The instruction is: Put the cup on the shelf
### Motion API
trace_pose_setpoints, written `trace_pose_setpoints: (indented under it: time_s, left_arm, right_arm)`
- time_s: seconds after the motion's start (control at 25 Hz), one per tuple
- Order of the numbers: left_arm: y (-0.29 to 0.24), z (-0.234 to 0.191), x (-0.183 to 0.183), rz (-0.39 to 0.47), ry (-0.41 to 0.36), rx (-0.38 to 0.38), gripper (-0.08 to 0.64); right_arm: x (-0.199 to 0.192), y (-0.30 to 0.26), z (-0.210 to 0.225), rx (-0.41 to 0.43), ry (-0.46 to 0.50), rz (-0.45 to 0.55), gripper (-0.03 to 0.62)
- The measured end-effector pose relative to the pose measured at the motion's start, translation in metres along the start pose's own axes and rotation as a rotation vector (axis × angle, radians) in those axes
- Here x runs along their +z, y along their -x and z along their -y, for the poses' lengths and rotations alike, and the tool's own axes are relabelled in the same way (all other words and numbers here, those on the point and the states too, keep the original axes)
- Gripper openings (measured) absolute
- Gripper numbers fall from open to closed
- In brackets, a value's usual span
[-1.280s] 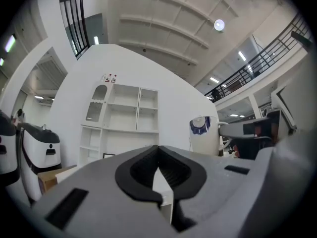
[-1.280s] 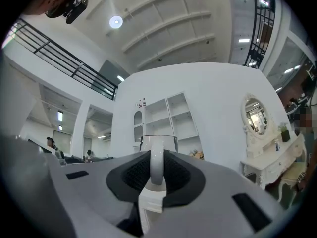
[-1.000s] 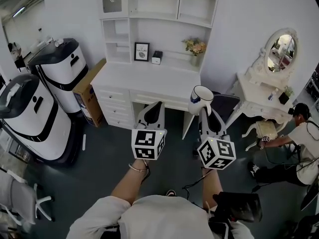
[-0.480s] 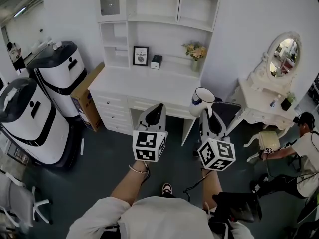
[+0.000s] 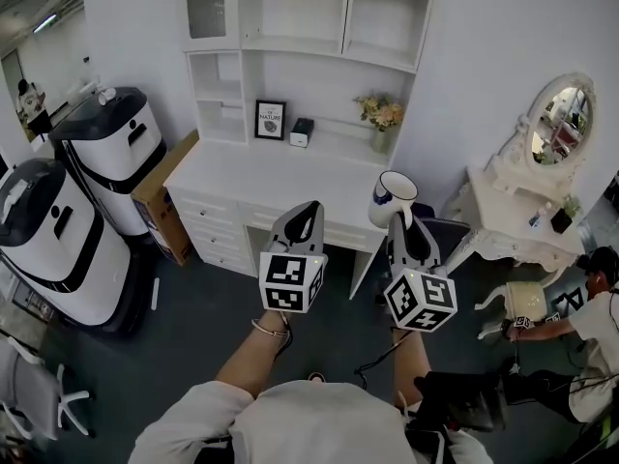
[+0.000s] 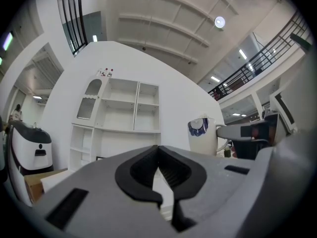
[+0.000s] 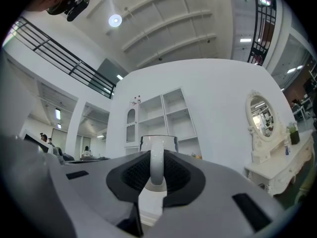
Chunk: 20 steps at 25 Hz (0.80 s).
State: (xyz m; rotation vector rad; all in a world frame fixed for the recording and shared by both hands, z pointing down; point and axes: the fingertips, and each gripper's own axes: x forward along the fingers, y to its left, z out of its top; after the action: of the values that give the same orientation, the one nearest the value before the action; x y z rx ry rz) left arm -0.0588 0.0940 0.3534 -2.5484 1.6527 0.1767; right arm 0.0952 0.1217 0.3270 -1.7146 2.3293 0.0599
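Right claw (image 5: 397, 220) pinching cup (image 5: 392, 196) handle (cup upright); left claw (image 5: 308, 211) pressed together, empty.

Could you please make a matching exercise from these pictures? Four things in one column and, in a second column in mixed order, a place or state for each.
Things
1. cup
2. left gripper
3. framed picture
4. oval mirror

Places or states
A. on the dressing table
B. jaws together, nothing between them
C. at the back of the white desk
D. held by its handle in the right gripper

Pairs: 1-D, 2-B, 3-C, 4-A
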Motion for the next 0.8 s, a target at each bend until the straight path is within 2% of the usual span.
trace_pose_setpoints:
  time_s: [0.8]
  left_arm:
    - [-0.108,0.011,-0.013,0.0,0.009,0.025,0.008]
  right_arm:
    - [-0.01,-0.072,0.081,0.033,0.0,-0.014,0.074]
